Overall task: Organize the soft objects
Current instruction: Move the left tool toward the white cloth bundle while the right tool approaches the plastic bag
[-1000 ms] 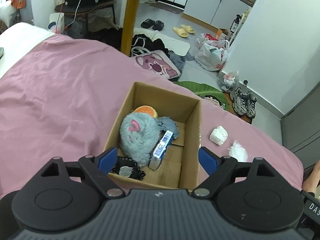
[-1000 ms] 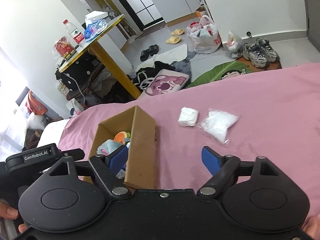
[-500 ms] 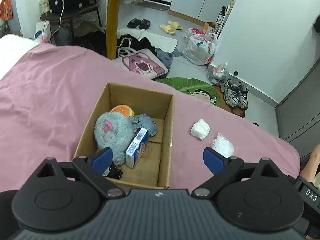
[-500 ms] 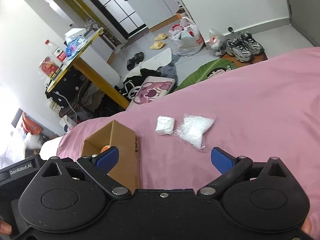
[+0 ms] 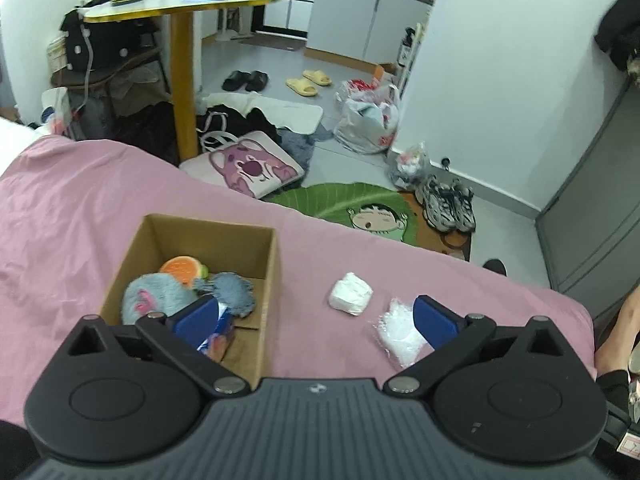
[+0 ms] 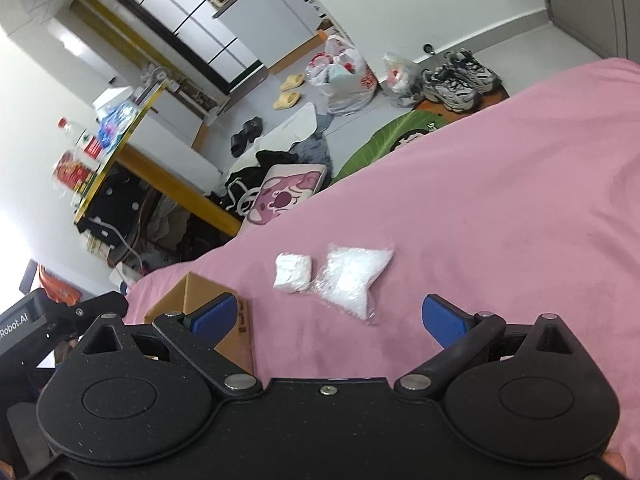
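Soft objects are lying in two places as I am looking down from both wrist cameras: some inside the cardboard box (image 5: 192, 236) on the pink bedspread (image 5: 80, 200), and two outside it to the right. I am holding the left gripper (image 5: 316, 316) above the near edge of the bed, tilted down, its blue pads spread wide and empty, the left pad over the box and the right pad over the clear bag of white stuffing (image 5: 396, 336). I am holding the right gripper (image 6: 328, 316) rolled to one side, so the room is leaning in its view; its jaws are also released and gripping nothing, with the stuffing bag and the white folded bundle (image 6: 293, 273) sitting just beyond the gap. The two white items are lying just beside each other, near the box but apart from it. Inside the box I am seeing a grey plush toy (image 5: 154, 294) with a pink ear, an orange-and-green plush piece (image 5: 182, 269) behind it, and a shaggy grey-blue item (image 5: 236, 292) to the right. The left pad is hiding part of something blue and white at the near end of the box, and I cannot make out what it is. From the right wrist only a corner of the box is showing, its contents hidden.
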Demonstrator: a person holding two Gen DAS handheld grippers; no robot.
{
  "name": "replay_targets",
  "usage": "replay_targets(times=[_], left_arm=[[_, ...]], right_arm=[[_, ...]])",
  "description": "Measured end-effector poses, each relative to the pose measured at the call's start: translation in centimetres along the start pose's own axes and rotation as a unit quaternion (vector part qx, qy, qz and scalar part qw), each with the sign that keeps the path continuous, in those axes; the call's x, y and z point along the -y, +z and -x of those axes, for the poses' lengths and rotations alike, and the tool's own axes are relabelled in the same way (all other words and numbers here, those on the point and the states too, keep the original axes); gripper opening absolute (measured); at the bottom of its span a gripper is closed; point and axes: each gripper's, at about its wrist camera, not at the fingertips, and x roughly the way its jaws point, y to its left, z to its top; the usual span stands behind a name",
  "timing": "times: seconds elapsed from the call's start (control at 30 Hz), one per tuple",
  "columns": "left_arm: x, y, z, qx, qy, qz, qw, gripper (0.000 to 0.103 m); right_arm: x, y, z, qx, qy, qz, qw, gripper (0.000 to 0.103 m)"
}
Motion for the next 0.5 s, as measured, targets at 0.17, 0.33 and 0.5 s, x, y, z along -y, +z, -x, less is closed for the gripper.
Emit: replay_targets(times=[0.17, 0.33, 0.5], left_arm=[[1.6, 0.8, -2.1, -0.022, 0.012, -0.002, 0.9997, 0.103], [2.8, 1.1, -4.1, -0.022, 0.032, -0.013, 0.9992, 0.102], [3.5, 1.6, -6.5, -0.028, 0.035, -0.010, 0.9989, 0.102]], right_arm=[[1.6, 0.3, -1.3, 0.008, 0.004, -0.035, 0.999, 0.096], [3.5, 0.2, -3.0, -0.002, 0.014, -0.082, 0.997, 0.085], [4.8, 0.1, -4.5, -0.015, 0.018, -0.108, 0.994, 0.076]])
